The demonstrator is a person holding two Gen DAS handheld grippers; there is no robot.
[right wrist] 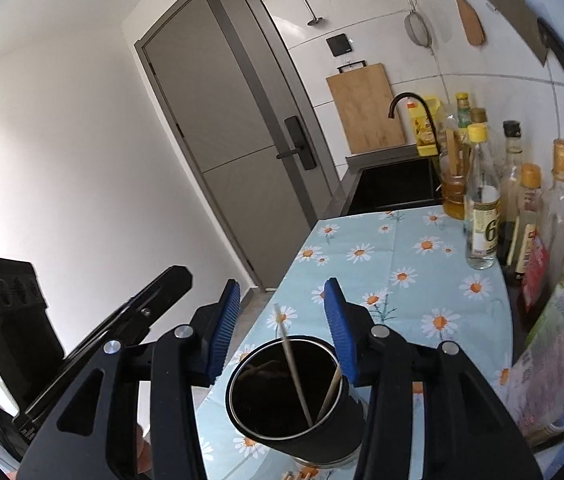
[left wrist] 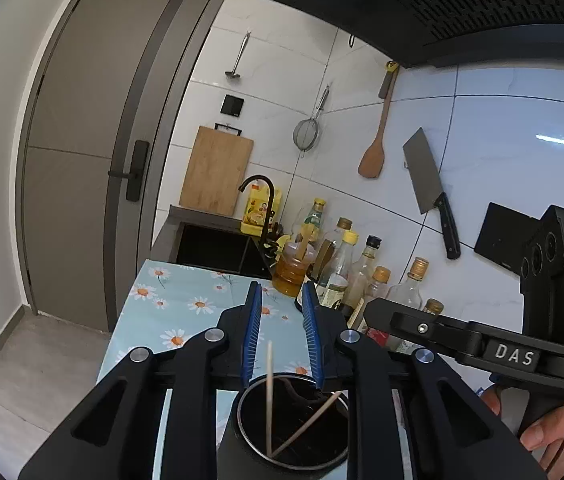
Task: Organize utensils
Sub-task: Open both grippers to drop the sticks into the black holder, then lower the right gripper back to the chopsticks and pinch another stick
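A black cylindrical holder (left wrist: 238, 460) (right wrist: 346, 424) stands on the daisy-print tablecloth (left wrist: 186, 292) (right wrist: 402, 248). Two pale wooden chopsticks lean inside it, one nearly upright (left wrist: 269, 392) (right wrist: 294, 372) and one slanted against the rim (left wrist: 306, 426) (right wrist: 332, 390). My left gripper (left wrist: 282, 286) hovers just above the holder. Its blue pads stand apart; the upright chopstick's tip rises between them untouched. My right gripper (right wrist: 282, 282) hangs over the same holder with its pads wide apart and pressing on nothing. A hand (left wrist: 550, 432) holds the right gripper's body (left wrist: 514, 354).
Several oil and sauce bottles (left wrist: 362, 272) (right wrist: 482, 208) line the tiled wall on the right. A dark sink (left wrist: 218, 248) with a black tap lies beyond the cloth. A cleaver (left wrist: 426, 176), a wooden spatula (left wrist: 374, 152) and a strainer (left wrist: 306, 134) hang on the wall. Plastic packets (right wrist: 550, 364) lie at right.
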